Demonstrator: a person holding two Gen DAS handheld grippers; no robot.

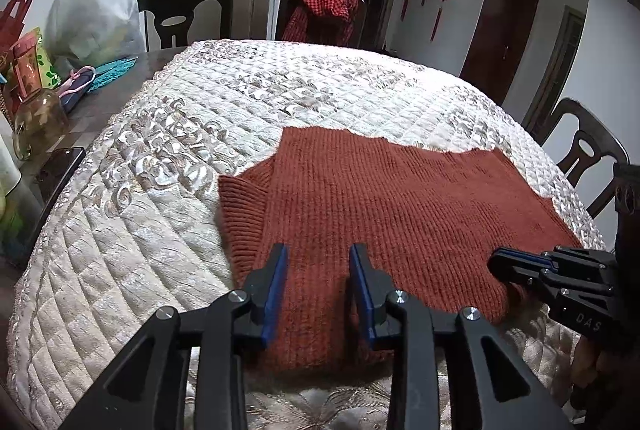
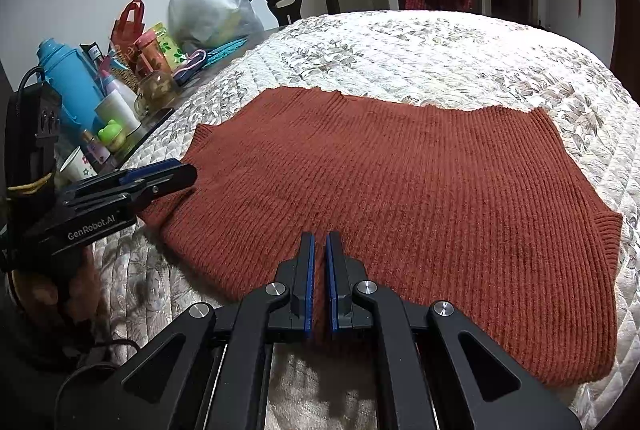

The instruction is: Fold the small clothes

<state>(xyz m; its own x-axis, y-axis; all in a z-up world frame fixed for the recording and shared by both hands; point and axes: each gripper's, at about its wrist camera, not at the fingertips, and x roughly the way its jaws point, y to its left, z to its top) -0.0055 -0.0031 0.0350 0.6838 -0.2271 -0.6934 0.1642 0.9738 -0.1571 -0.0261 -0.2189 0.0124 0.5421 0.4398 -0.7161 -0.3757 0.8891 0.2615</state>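
- Left tongs (image 1: 319, 254): jaws stand partly apart over the near hem of the rust-red knitted sweater (image 1: 380, 198). Knit shows between the blue pads (image 1: 276, 294); whether the pads press on it cannot be told.
- Right tongs (image 2: 320, 242): jaws drawn almost together, only a thin slit between the pads. A ridge of the sweater's near edge appears to be pinched in that slit.
- In the left wrist view the right tongs lie at the sweater's near right corner, jaws together, tips on the knit.
- Sweater: spread flat on a cream quilted cover (image 1: 320, 86) over the bench, near edge toward the person, one ribbed cuff (image 1: 240, 206) folded in at the left side, another at the right.
- Bench, left margin, well apart from the sweater: blue flask (image 2: 68, 82), glass jar (image 2: 158, 90), white plastic bag (image 2: 212, 6), dark phone (image 1: 60, 170).
- Beyond the bench: dark chairs; one carries a red checked garment (image 1: 320, 10).
- A hand (image 2: 68, 294) holds the left tongs' handle at the lower left of the right wrist view.
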